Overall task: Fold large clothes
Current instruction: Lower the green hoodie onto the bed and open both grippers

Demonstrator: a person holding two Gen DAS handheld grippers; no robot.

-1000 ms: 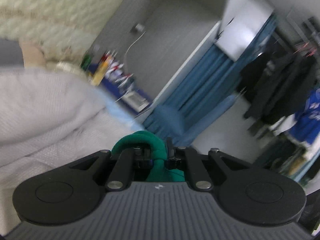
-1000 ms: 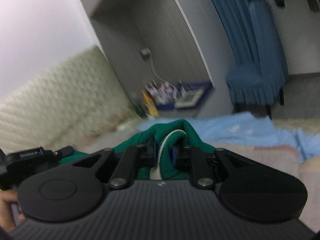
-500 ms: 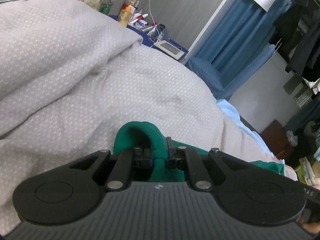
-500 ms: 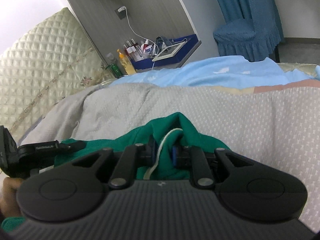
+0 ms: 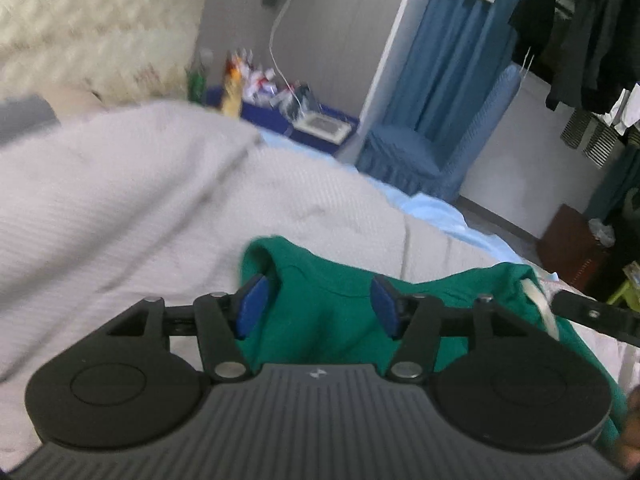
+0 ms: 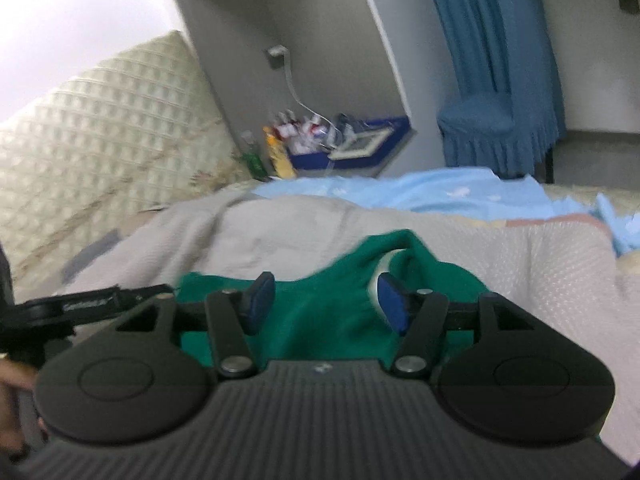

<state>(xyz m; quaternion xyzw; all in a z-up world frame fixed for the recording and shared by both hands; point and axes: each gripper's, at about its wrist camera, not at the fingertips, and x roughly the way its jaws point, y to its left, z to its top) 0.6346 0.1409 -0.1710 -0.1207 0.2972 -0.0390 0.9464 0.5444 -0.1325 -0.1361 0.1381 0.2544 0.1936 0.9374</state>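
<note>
A wide bed is covered by a pale grey, waffle-textured quilt (image 5: 160, 208), which is rumpled into soft folds. A green fabric garment with a white drawstring (image 6: 320, 312) is spread directly on this quilt at the near edge. A light blue sheet (image 6: 420, 192) is seen lying on the bed at the far side of the quilt, and a cream quilted headboard (image 6: 100, 120) is set behind it.

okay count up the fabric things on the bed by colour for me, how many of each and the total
Green: 1, the green cotton garment with a white drawstring
Grey: 1, the grey waffle-textured blanket
Light blue: 1, the light blue sheet
Total: 3
</note>
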